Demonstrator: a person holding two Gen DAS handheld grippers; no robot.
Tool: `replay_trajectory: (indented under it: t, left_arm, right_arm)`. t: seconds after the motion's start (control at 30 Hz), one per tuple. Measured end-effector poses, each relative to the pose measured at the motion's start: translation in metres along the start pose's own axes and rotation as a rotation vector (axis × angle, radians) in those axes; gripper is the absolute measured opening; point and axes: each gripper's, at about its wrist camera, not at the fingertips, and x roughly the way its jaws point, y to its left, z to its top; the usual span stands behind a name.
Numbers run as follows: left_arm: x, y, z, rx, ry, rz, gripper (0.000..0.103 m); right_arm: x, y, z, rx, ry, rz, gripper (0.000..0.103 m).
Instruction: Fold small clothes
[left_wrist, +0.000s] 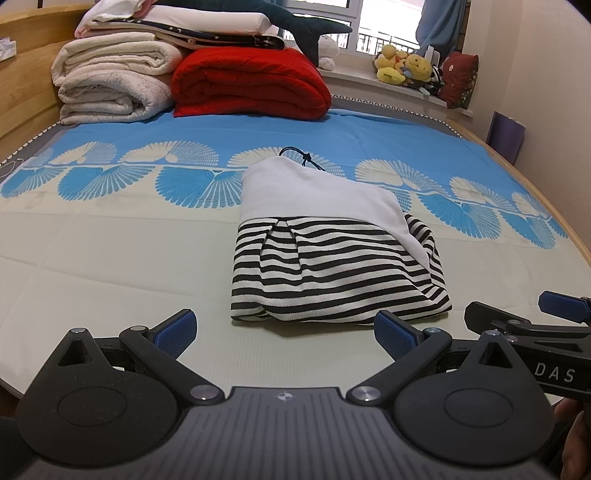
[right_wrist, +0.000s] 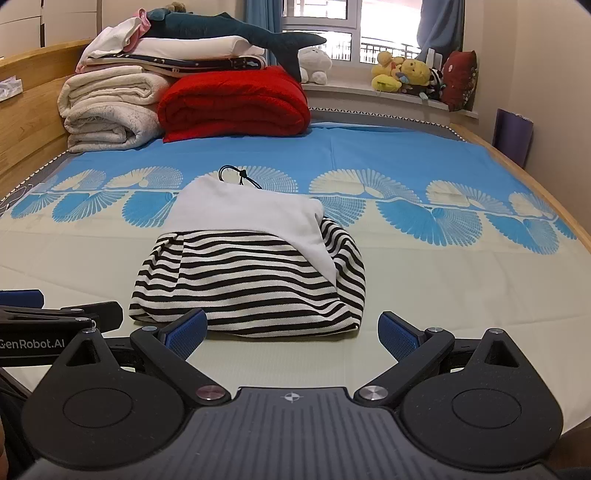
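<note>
Folded into a compact bundle, the striped garment (left_wrist: 338, 273) lies on the bed sheet (left_wrist: 110, 240), its black-and-white striped half toward me and a plain white panel (left_wrist: 314, 195) folded over the far half and down its right side; a dark drawstring (left_wrist: 304, 157) loops out at the far edge. From the left wrist view I see the right gripper (left_wrist: 554, 317) coming in from the right, its blue pad just beside the bundle's near right corner; the right wrist view shows the left gripper (right_wrist: 48, 314) at the left edge instead, close to the near left corner. My left gripper (left_wrist: 284, 330) is spread wide and grasps nothing, the bundle just ahead and slightly right of centre. My right gripper (right_wrist: 291, 330) is equally splayed and empty, the bundle's near hem (right_wrist: 240, 328) just beyond its left fingertip (right_wrist: 186, 330), apart from it
</note>
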Motion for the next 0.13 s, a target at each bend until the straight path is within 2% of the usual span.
replay_trajectory:
  t: [0.13]
  left_arm:
    - [0.0016, -0.0006, -0.0007, 0.004, -0.001, -0.003, 0.102]
  right_arm:
    - [-0.0002, -0.0002, 0.0006, 0.0, 0.0, 0.0, 0.099]
